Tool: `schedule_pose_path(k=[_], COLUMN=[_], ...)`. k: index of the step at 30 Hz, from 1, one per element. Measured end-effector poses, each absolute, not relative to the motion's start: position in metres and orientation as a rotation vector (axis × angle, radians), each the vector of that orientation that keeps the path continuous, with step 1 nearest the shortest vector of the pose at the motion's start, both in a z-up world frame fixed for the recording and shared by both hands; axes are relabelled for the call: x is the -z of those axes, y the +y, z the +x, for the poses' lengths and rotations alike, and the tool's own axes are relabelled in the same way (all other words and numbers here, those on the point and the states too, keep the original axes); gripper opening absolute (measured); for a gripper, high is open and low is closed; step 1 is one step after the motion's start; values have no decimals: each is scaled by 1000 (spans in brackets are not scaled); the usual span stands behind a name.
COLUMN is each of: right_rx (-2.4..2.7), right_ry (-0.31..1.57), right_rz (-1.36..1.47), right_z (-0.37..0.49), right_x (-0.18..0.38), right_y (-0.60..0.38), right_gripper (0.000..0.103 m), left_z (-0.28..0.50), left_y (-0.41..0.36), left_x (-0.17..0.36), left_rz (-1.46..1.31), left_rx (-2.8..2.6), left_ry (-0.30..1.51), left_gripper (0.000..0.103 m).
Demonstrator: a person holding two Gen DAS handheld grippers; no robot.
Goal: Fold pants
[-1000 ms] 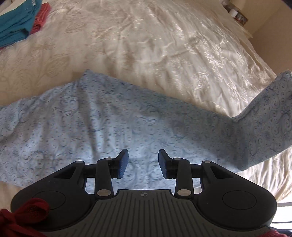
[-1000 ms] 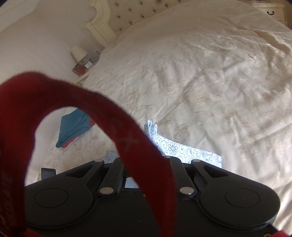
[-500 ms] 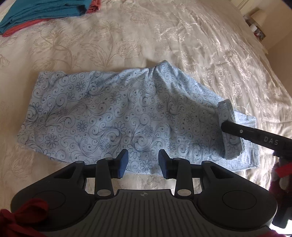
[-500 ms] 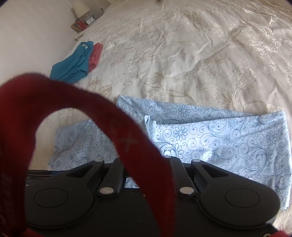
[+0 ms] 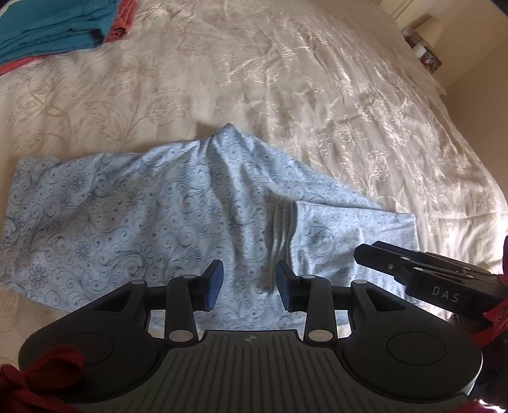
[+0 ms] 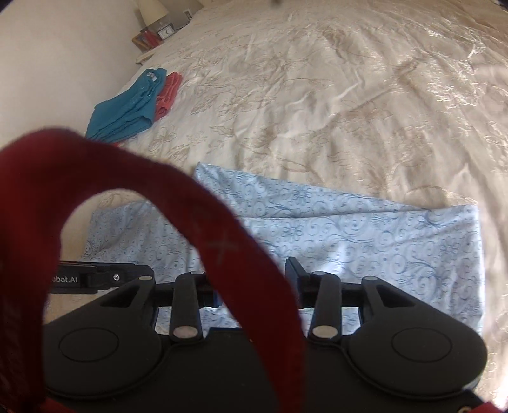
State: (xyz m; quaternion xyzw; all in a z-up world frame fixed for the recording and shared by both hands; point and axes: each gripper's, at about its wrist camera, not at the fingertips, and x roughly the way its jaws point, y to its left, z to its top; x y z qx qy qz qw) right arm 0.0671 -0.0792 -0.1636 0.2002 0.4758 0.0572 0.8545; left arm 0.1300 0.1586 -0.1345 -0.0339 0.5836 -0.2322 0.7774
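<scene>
Left wrist view, L to R, all placed vs the pants (image 5: 177, 219): up and far left of them, well apart, folded teal clothes (image 5: 47, 35) w/ a coral-red piece (image 5: 123, 19) just beside, on the cream embroidered bedspread (image 5: 285, 79). Pants themselves light blue w/ dark swirl-and-flower print, lying flat on the spread, folded over; a ridge of stacked fabric edges runs down just right of centre, w/ a second flat panel past it ending in a straight right edge. Left gripper (image 5: 249, 287) over the near edge of the pants, blue-padded fingers (image 5: 213, 286) apart, print showing thru the gap, nothing clamped. Right of that, right gripper (image 5: 360, 252) coming in from the side at the pants' near right corner; tip seen edge-on here, so spread not readable from this angle. Nightstand clutter far up right, past the bed edge, too small to ID.

Right wrist view, L to R vs the pants (image 6: 365, 235): red strap (image 6: 203, 235) looping across the lens, covering the left-centre of them. Tip of the left gripper (image 6: 149, 273) at their near left. Teal clothes (image 6: 127, 108) and coral-red piece (image 6: 168, 92) up left, well apart. Right gripper (image 6: 254, 282) above the near edge, fingers apart, left one mostly hidden by strap, holding nothing. Lamp and clock on a nightstand far up left of the pants.
</scene>
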Motion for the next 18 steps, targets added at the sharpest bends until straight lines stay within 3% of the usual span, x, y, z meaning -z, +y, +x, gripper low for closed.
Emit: schedule_pose_path(k=[4, 7, 18], right_rx=[-8, 65, 179], right_ry=[1016, 1035, 1131], right_rz=[397, 391, 363], right_z=[57, 59, 81], right_x=[170, 179, 211], right_y=[-120, -150, -206], right_gripper=[47, 35, 31], left_z=[131, 134, 153], left_y=[121, 97, 59], left_x=[139, 147, 191], left_rz=[-50, -37, 19], left_rx=[552, 573, 500], left_ry=[1263, 1276, 1406], left_gripper=[35, 35, 35])
